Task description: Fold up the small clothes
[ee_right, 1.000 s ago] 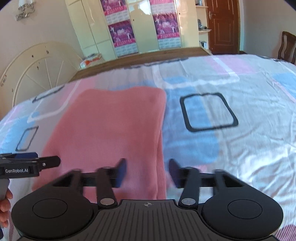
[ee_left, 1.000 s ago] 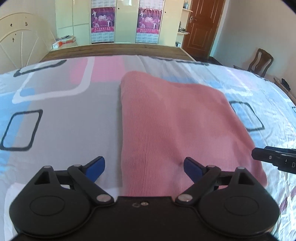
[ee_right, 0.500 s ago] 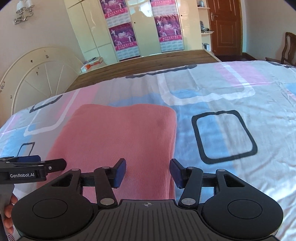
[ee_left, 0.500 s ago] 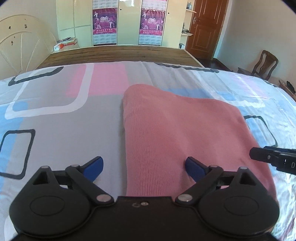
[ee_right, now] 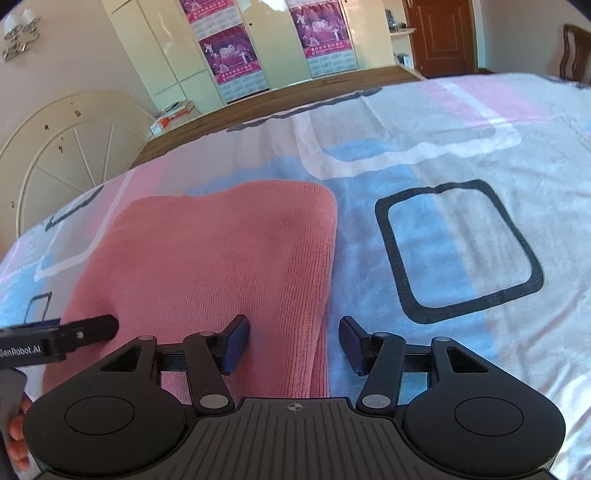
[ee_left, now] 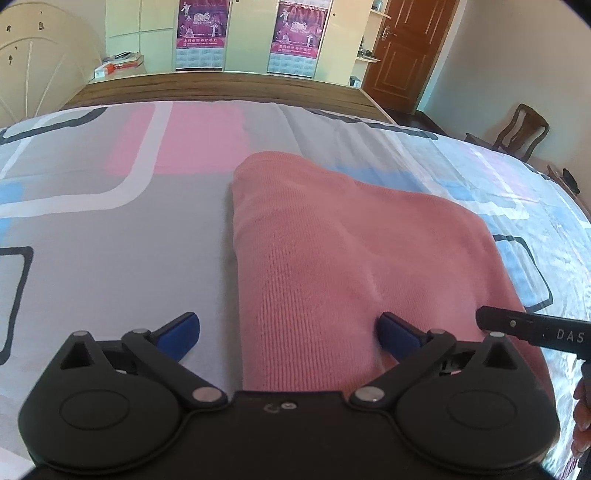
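Note:
A pink knit garment (ee_left: 351, 251) lies folded flat on the bed; it also shows in the right wrist view (ee_right: 221, 258). My left gripper (ee_left: 288, 332) is open, its jaws astride the garment's near left edge, low over the cloth. My right gripper (ee_right: 293, 343) is open, its jaws astride the garment's near right edge. Neither holds anything. The right gripper's finger shows at the right of the left wrist view (ee_left: 532, 330), and the left gripper's finger at the left of the right wrist view (ee_right: 66, 332).
The bed sheet (ee_left: 110, 240) has grey, pink and blue blocks with black outlines. A wooden footboard (ee_left: 229, 86), wardrobe with posters (ee_left: 201, 33), door (ee_left: 406, 51) and chair (ee_left: 521, 129) stand beyond.
Both grippers have moved forward and lower toward the garment's near edge. The right gripper's jaws have opened wider. The garment has not moved.

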The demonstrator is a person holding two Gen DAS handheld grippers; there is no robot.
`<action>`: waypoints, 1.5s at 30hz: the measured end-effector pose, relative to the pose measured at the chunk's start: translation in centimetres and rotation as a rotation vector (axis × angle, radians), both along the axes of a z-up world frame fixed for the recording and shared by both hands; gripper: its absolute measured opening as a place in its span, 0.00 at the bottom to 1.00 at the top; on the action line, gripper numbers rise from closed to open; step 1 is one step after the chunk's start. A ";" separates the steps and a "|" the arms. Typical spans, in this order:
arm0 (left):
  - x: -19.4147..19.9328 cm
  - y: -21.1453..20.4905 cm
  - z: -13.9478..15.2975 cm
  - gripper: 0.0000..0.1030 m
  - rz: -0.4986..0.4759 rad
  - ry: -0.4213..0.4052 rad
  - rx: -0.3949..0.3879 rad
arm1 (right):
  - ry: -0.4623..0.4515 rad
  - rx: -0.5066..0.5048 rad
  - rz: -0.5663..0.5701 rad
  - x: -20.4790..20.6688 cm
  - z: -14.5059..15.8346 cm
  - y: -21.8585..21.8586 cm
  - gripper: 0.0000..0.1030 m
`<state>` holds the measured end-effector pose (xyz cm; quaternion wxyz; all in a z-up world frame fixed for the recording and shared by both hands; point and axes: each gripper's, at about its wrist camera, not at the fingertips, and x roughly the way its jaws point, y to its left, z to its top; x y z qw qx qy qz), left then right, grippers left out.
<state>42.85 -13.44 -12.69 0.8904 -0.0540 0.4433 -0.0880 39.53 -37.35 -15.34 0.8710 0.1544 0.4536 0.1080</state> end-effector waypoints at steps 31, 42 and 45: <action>1.2 -0.2 -0.9 0.64 -0.073 0.042 -0.157 | 0.029 0.138 0.019 1.1 -0.4 1.1 0.43; -0.1 0.7 1.2 0.31 -0.077 -0.016 -0.209 | 0.006 0.225 0.017 0.5 1.0 0.9 0.20; -1.0 0.9 2.7 0.29 -0.086 -0.044 -0.209 | -0.015 0.259 0.027 0.4 2.3 1.3 0.20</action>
